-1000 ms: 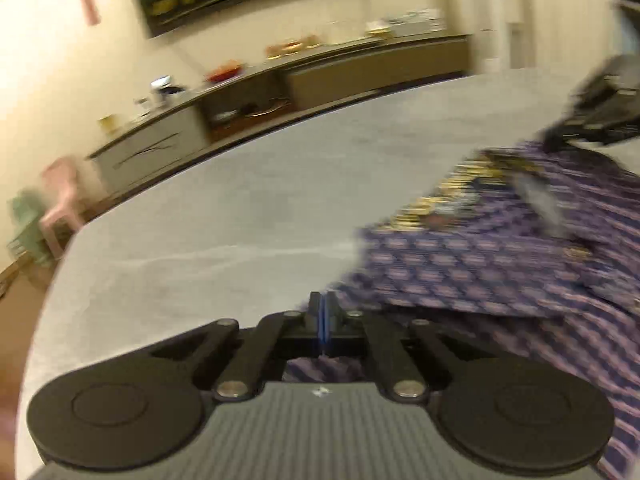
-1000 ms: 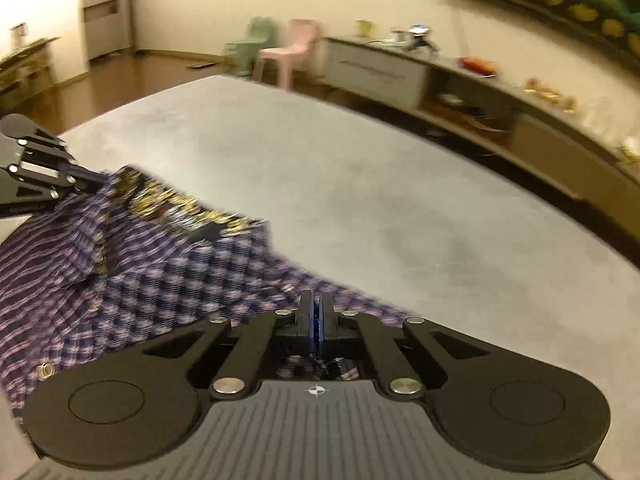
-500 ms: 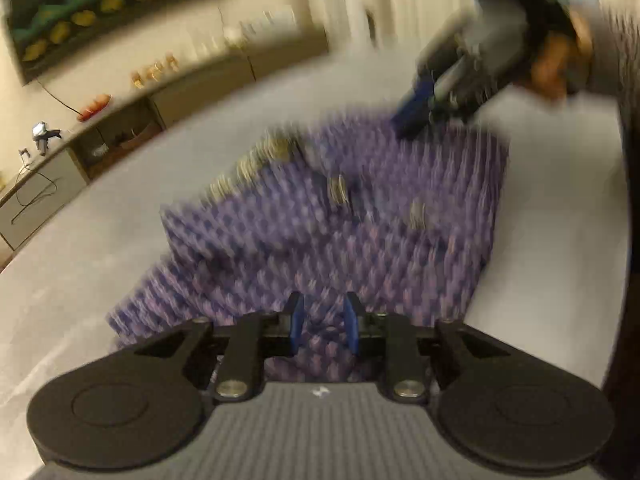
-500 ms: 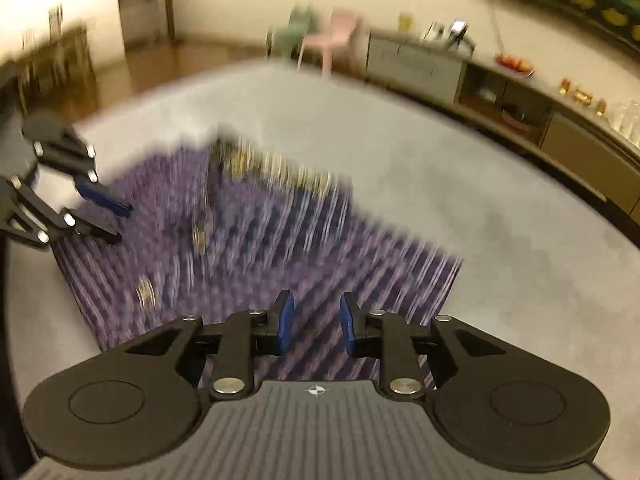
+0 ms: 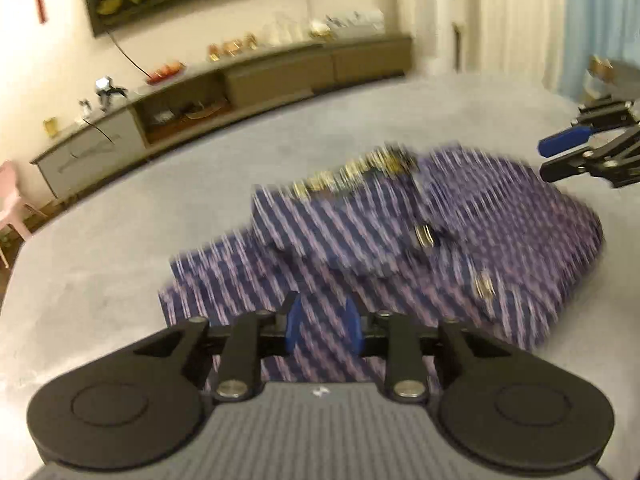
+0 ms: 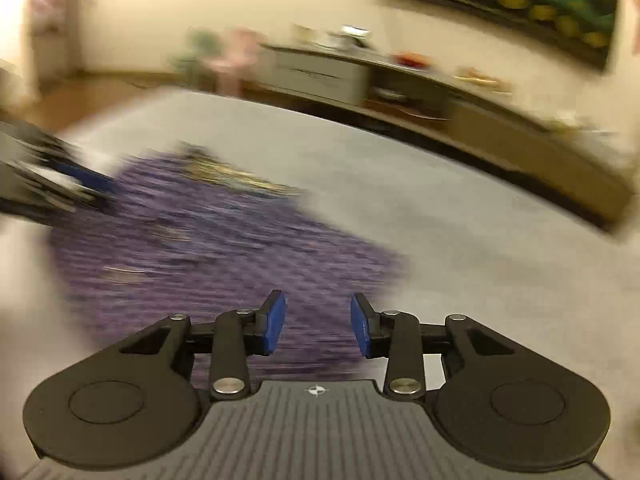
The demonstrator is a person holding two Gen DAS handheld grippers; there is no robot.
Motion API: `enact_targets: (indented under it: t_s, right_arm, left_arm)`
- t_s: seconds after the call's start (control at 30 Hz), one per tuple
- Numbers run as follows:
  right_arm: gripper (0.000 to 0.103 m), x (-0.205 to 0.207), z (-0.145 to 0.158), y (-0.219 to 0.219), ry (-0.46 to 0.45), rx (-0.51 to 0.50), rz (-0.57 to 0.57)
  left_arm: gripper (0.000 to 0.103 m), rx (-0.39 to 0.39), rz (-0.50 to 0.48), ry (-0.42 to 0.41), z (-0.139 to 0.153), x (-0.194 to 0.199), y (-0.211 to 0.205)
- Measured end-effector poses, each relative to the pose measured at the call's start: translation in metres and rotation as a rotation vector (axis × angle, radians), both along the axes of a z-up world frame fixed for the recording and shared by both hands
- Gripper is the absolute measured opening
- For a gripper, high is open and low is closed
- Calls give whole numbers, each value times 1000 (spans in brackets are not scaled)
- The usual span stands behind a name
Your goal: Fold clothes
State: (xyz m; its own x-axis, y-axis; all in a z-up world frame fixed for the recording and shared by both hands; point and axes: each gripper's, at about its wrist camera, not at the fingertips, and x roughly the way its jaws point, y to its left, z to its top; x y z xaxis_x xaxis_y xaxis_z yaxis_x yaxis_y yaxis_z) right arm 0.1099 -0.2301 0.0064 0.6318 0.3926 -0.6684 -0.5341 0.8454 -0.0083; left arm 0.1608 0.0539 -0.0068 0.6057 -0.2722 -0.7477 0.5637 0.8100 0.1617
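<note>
lying folded in a loose bundle on the grey table (image 5: 120, 240), the purple checked shirt (image 5: 400, 240) shows its collar label side toward the far edge, with buttons visible on the upper fold. left gripper (image 5: 324, 330) has its blue fingers (image 5: 294, 328) apart with nothing between them, low over the shirt's near edge. right gripper (image 6: 318, 330) likewise has its fingers (image 6: 274, 328) spread wide and empty over the shirt's opposite edge; both views are motion-blurred.
</note>
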Motion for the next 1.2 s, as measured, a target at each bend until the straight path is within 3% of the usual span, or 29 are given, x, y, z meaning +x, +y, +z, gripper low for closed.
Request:
enact_targets:
  t_s: [0.07, 0.13, 0.2, 0.3, 0.4, 0.67, 0.77, 0.97, 1.03, 1.13, 1.2]
  right_arm:
    - [39, -14, -11, 28, 56, -23, 135]
    - [43, -13, -32, 50, 68, -143, 173]
    - [47, 3, -33, 48, 76, -132, 136]
    - [47, 19, -38, 50, 8, -183, 44]
    - [47, 40, -42, 45, -11, -170, -36]
    - [48, 40, -43, 16, 63, -143, -67]
    - [48, 37, -43, 5, 94, -132, -72]
    - [51, 36, -22, -21, 62, -56, -143]
    - [63, 36, -15, -30, 52, -31, -167]
    - [85, 31, -10, -26, 55, 37, -159]
    - [88, 25, -11, -14, 58, 76, -132]
  left_arm:
    - [27, 24, 19, 1, -9, 4, 3]
    - [28, 38, 44, -9, -16, 9, 7]
    - [29, 45, 71, -26, -23, 17, 7]
    - [29, 50, 91, -84, -27, 34, -19]
    - [29, 113, 122, -156, -31, 51, -44]
    - [30, -12, 304, -41, -24, 74, -21]
    - [31, -3, 337, -46, -21, 69, -18]
    - [41, 5, 408, -65, -12, 54, -13]
    - [56, -32, 429, -58, -5, 50, -11]
    - [68, -68, 432, -71, 4, 39, -19]
    - [74, -87, 429, -86, 11, 31, -26]
